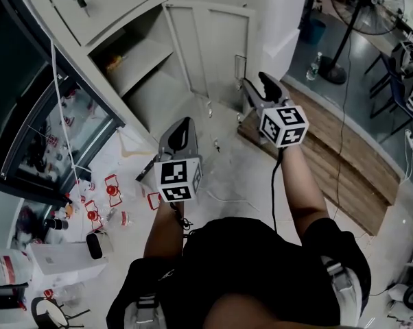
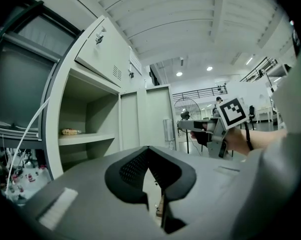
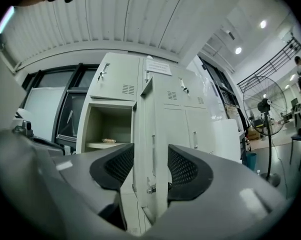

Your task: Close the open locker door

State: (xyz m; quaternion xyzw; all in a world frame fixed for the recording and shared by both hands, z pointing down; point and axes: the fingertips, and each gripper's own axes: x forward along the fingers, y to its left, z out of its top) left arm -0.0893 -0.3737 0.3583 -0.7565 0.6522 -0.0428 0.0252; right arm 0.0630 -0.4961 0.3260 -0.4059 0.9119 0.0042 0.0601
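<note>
The grey locker door [image 1: 213, 46] stands swung open beside its open compartment [image 1: 134, 67], which has a shelf with a small packet [image 2: 70, 131] on it. My right gripper [image 1: 249, 91] is open, its tips close to the door's free edge and handle. In the right gripper view that door edge [image 3: 149, 129] shows in the gap between the two black pads [image 3: 115, 164], which do not press on it. My left gripper [image 1: 184, 125] hangs lower and further back, shut on nothing. From the left gripper view, the right gripper [image 2: 183, 125] reaches toward the door [image 2: 150, 114].
Small red-and-white items [image 1: 110, 190] and a white box [image 1: 62, 259] litter the floor at the left. A wooden platform [image 1: 337, 156], a standing fan [image 1: 361, 12] and a bottle [image 1: 315, 66] are at the right. A white cable [image 1: 62, 115] hangs by the glass-fronted cabinet.
</note>
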